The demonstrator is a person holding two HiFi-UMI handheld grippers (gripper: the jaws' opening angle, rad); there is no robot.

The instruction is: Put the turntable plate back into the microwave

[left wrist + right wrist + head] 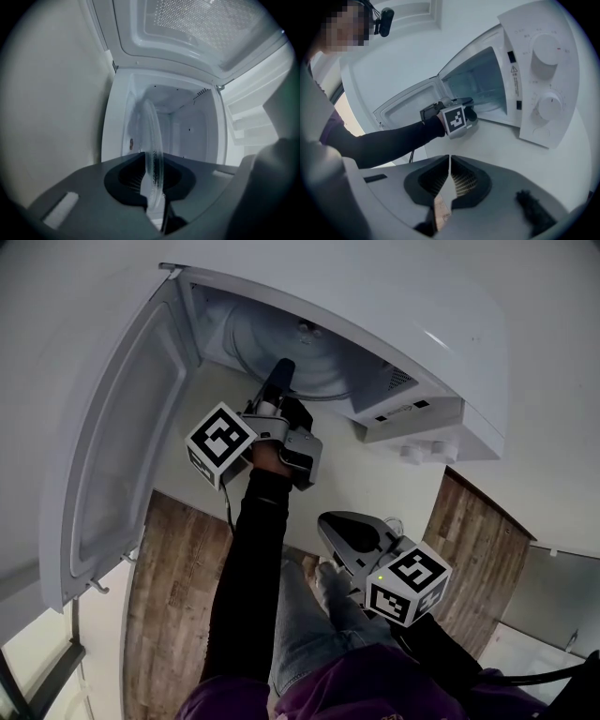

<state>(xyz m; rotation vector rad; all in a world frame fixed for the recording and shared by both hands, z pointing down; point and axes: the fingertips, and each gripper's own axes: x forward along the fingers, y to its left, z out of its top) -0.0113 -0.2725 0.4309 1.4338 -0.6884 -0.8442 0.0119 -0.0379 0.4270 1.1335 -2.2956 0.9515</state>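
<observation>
no legible print on microwave [534, 136]

"Where was the turntable plate [153, 150]?"
"Clear glass, round, its near rim pinched in the left gripper [152, 187], the rest reaching into the white microwave [534, 84]."
"And the microwave's door [112, 456]?"
"Swung wide open, cavity bare."

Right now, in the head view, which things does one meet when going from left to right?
Open microwave door → left gripper, holding the turntable plate → right gripper.
</observation>
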